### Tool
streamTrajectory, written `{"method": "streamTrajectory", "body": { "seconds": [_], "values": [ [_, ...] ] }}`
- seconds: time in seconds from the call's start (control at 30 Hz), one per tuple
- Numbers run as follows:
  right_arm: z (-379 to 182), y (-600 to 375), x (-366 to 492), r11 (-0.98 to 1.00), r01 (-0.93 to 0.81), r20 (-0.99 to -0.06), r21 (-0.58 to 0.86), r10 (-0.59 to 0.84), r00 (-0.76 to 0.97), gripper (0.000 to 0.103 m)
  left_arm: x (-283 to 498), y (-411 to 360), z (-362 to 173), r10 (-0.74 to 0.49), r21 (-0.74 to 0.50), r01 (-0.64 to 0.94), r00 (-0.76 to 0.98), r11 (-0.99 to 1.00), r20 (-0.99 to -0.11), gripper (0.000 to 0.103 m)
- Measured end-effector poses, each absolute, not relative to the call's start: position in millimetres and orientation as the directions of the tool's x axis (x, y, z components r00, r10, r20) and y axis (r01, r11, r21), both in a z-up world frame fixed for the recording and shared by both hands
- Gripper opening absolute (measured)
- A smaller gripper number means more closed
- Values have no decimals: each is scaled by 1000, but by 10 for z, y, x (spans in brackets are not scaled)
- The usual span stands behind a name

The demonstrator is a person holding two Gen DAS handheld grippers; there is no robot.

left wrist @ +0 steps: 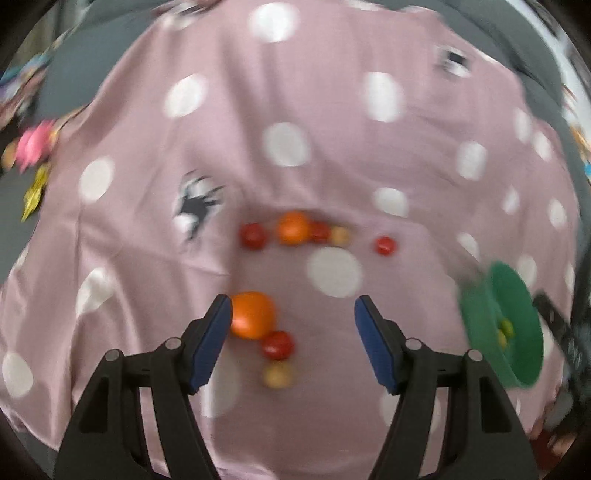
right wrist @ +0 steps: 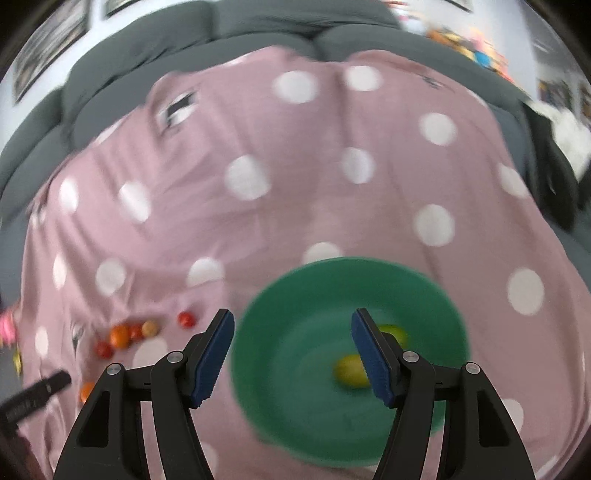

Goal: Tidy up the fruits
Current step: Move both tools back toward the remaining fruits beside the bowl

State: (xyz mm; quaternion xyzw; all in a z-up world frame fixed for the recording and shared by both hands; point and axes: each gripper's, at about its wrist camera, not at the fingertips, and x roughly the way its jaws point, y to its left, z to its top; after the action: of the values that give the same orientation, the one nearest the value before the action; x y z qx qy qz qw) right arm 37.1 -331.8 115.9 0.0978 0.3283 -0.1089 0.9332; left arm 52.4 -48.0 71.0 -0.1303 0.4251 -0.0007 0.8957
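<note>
In the left wrist view my left gripper (left wrist: 293, 308) is open and empty above a pink dotted cloth. An orange (left wrist: 252, 314) lies by its left finger, with a red fruit (left wrist: 278, 345) and a pale yellow fruit (left wrist: 277, 375) just below. Farther off lie a red fruit (left wrist: 253, 236), a second orange (left wrist: 293, 228), a red fruit (left wrist: 320, 231), a pale fruit (left wrist: 340, 236) and a lone red fruit (left wrist: 385, 245). A green bowl (left wrist: 517, 295) is at the right. In the right wrist view my right gripper (right wrist: 292, 323) is open and empty over the green bowl (right wrist: 295, 369), which holds two yellow-green fruits (right wrist: 351, 370).
The pink cloth with white dots (left wrist: 295, 110) covers a grey sofa (right wrist: 258, 22). A pink toy (left wrist: 33, 144) and a yellow wrapper (left wrist: 35, 192) lie off the cloth at the left. The fruit cluster (right wrist: 122, 336) and the other gripper (right wrist: 33, 397) show left of the bowl.
</note>
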Motion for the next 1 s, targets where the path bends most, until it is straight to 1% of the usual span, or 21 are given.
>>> {"method": "streamTrajectory", "body": {
  "seconds": [0.03, 0.13, 0.3, 0.43, 0.53, 0.63, 0.8, 0.93, 1.0],
  "values": [
    [1140, -3221, 414, 965, 247, -644, 93, -130, 754, 67, 529, -353, 677, -99, -253, -154, 637, 955, -765, 69],
    [1090, -3000, 478, 981, 177, -659, 80, -81, 747, 67, 538, -174, 644, -77, -262, -209, 625, 942, -776, 69],
    [1043, -2773, 534, 989, 83, -664, 126, 22, 747, 67, 559, -36, 618, -74, -285, -250, 619, 926, -782, 69],
    [998, -2635, 568, 988, 28, -672, 151, 81, 736, 67, 583, -45, 586, -76, -275, -242, 607, 930, -791, 69],
    [947, -2623, 609, 983, 30, -688, 181, 104, 718, 67, 601, -94, 546, -93, -277, -225, 596, 934, -797, 67],
    [901, -2618, 645, 980, 41, -706, 197, 113, 700, 67, 646, -214, 478, -155, -294, -157, 575, 943, -803, 66],
    [869, -2603, 665, 975, 32, -711, 220, 138, 689, 67, 693, -352, 378, -154, -268, -140, 537, 953, -830, 63],
    [822, -2621, 693, 970, 39, -723, 240, 152, 674, 67, 679, -396, 319, -159, -259, -129, 515, 957, -843, 56],
    [797, -2635, 715, 969, 50, -731, 243, 149, 666, 67, 695, -419, 270, -152, -241, -123, 489, 963, -859, 48]
  ]
}}
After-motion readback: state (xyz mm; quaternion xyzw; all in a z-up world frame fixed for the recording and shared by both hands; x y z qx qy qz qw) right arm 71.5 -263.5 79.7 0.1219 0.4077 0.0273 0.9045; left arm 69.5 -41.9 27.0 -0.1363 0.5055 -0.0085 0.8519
